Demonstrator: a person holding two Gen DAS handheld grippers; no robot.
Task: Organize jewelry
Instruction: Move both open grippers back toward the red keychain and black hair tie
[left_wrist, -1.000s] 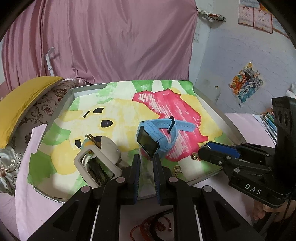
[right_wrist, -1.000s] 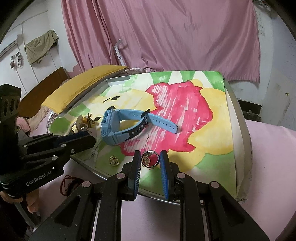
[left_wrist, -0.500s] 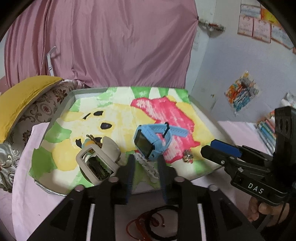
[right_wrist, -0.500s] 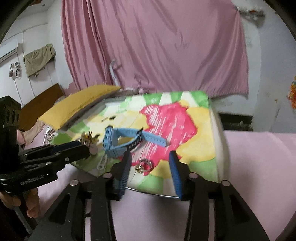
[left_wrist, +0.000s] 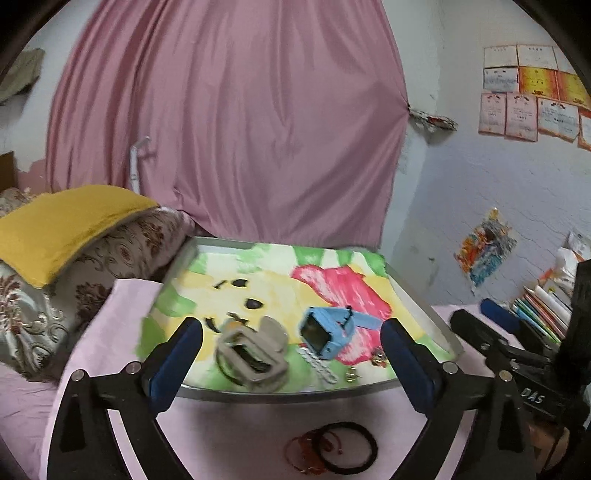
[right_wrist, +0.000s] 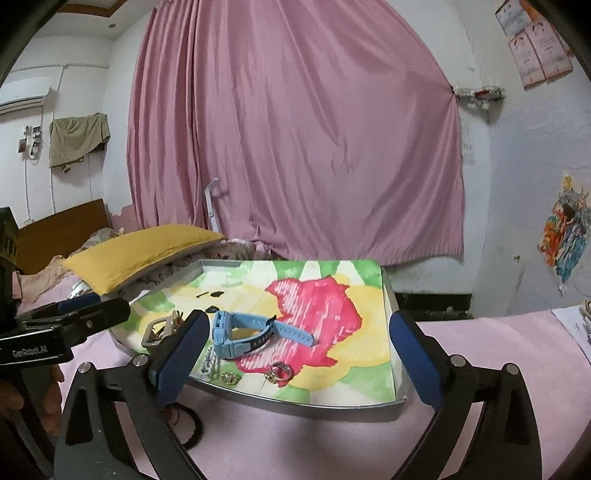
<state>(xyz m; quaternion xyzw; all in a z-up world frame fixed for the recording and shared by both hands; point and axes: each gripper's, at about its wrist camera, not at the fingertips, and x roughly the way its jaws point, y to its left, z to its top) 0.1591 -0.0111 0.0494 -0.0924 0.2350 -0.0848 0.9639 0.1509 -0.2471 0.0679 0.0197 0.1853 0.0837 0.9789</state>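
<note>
A metal tray (left_wrist: 295, 395) lined with a painted sheet lies on pink cloth. On it are a blue watch (left_wrist: 325, 332), a beige hair clip (left_wrist: 253, 350), a silver chain (left_wrist: 319, 365) and small gold pieces (left_wrist: 351, 373). My left gripper (left_wrist: 291, 332) hangs before the tray's near edge, its jaws opening wide with nothing held. My right gripper (right_wrist: 299, 321) is likewise opening and empty above the tray rim (right_wrist: 314, 408). Beyond it lie the watch (right_wrist: 240, 334), a ring (right_wrist: 280, 371), the chain (right_wrist: 210, 363) and the clip (right_wrist: 159, 330).
Black and red hair ties (left_wrist: 332, 452) lie on the cloth in front of the tray. A yellow cushion (left_wrist: 66, 225) on patterned pillows sits to the left, a pink curtain (left_wrist: 229, 129) hangs behind, and books and pencils (left_wrist: 539, 310) stand at the right.
Both grippers went from nearly shut to wide open, pulled back from the tray and rose. The chain and the ring that were at their tips now lie free on the tray.
</note>
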